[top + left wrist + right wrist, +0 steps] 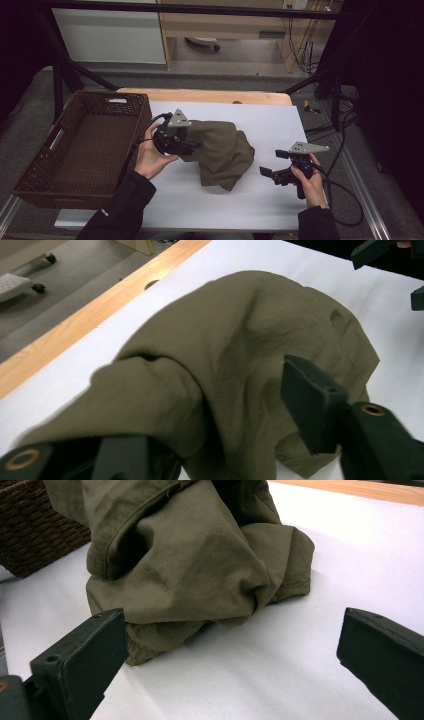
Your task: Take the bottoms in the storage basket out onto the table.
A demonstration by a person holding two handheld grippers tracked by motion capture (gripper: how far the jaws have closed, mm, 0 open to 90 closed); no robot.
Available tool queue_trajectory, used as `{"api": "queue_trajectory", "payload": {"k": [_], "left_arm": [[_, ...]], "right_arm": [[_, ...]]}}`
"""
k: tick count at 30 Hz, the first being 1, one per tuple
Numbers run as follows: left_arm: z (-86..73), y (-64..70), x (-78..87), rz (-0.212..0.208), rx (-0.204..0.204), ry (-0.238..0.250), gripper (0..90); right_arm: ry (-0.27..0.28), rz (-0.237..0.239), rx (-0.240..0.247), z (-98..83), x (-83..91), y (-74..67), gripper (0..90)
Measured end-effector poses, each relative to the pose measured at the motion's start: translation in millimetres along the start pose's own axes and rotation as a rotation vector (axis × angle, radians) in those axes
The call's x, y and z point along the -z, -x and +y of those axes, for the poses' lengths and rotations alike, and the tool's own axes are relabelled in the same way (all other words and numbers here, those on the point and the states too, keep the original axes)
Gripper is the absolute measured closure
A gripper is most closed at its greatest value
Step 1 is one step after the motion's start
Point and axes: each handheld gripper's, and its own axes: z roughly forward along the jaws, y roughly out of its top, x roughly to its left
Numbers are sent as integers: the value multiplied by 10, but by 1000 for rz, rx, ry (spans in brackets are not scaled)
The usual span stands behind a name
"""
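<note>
An olive-green cloth (222,150) lies crumpled in a heap on the white table top (275,125), just left of the middle. My left gripper (192,145) is at the heap's left end, held level and pointing right. In the left gripper view its jaws stand apart; the cloth (240,340) drapes over one jaw and the other pad stands clear of the fabric. My right gripper (272,162) hovers to the right of the heap, a short gap away, with its jaws wide open. In the right gripper view nothing is between them and the cloth (200,565) lies just beyond.
A dark brown wicker basket (65,125) stands at the table's left edge, close to the left hand, and its wall (30,530) is behind the cloth. A wooden strip (200,95) runs along the far edge. Cables trail off the right side.
</note>
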Motion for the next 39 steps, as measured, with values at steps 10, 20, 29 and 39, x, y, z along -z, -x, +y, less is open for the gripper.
{"api": "queue_trajectory", "payload": {"k": [10,20,29,39], "left_arm": [[69,-111,209,-12,42,34,283],[149,-136,263,-10,67,38,61],[195,-149,368,14,67,49,2],[60,-127,377,-23,71,59,3]], "right_arm": [[1,0,-2,0,4,-1,7],[2,1,1,0,2,0,7],[6,2,-1,1,6,-1,7],[7,0,1,1,7,1,7]]}}
